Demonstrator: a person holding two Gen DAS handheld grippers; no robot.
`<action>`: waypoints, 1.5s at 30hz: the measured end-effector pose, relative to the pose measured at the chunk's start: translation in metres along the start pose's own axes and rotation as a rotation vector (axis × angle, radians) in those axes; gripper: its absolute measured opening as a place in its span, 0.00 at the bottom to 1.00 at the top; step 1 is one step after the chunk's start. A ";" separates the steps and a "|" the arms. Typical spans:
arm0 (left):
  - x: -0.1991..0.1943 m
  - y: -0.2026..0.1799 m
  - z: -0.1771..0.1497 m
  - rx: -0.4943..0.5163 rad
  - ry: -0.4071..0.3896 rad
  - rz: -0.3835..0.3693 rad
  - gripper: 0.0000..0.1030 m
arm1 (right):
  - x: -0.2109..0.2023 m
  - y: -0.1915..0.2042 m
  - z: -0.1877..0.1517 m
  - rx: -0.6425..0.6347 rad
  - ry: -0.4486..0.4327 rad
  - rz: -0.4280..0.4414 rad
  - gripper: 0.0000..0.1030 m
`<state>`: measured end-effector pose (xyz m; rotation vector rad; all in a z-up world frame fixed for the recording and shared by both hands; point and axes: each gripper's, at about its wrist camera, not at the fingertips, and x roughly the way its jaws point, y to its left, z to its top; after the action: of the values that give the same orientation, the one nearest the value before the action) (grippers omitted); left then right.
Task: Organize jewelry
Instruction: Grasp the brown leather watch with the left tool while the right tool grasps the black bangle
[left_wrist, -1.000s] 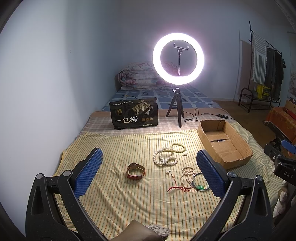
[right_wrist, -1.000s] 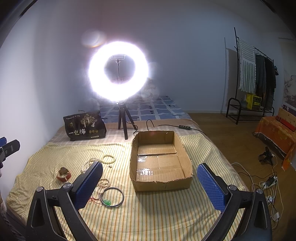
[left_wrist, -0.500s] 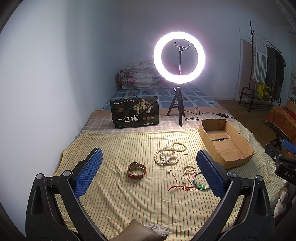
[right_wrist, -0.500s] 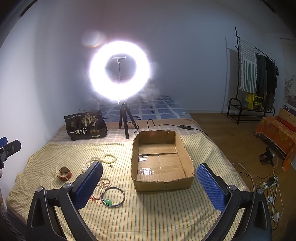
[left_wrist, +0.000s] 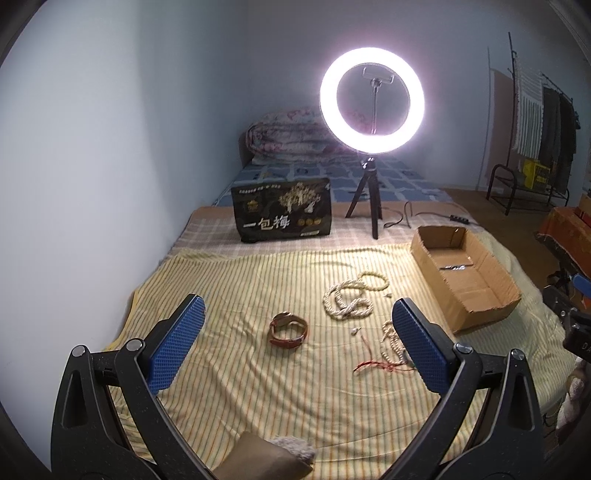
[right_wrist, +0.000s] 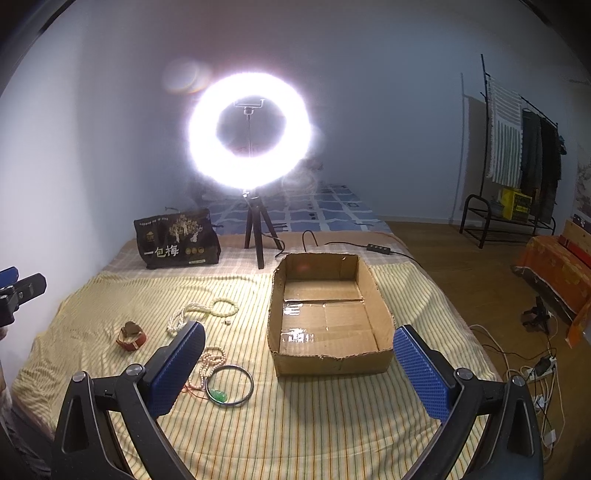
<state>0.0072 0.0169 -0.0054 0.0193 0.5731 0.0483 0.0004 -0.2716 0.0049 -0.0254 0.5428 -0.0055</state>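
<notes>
While both tools hover above the striped bedspread (left_wrist: 229, 288), left gripper (left_wrist: 295, 343) spread wide, empty, right gripper (right_wrist: 299, 365) likewise, watch (left_wrist: 289, 329), bead necklaces (left_wrist: 349, 299), bangle (right_wrist: 229, 386) lying left of cardboard box (right_wrist: 328, 363).

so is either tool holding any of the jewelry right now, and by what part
Nothing is held. The left tool and the right tool are both open and empty, above the striped bedspread. The watch and bead strands lie loose.

In the left wrist view, lower right, a blue gripper finger (left_wrist: 421, 350) hides part of the beaded strand (left_wrist: 390, 338). The tiny item (left_wrist: 355, 331) at frame centre is too small to identify.
</notes>
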 end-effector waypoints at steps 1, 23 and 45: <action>0.002 0.001 -0.001 0.003 0.007 0.005 1.00 | 0.001 0.001 -0.001 -0.011 -0.001 0.011 1.00; 0.099 0.065 -0.002 -0.123 0.334 -0.041 0.73 | 0.092 -0.008 -0.042 0.019 0.449 0.190 0.81; 0.214 0.075 -0.032 -0.313 0.644 -0.083 0.41 | 0.172 -0.004 -0.075 0.346 0.718 0.288 0.33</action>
<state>0.1668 0.1027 -0.1456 -0.3357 1.2035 0.0629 0.1092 -0.2799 -0.1486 0.4071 1.2525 0.1788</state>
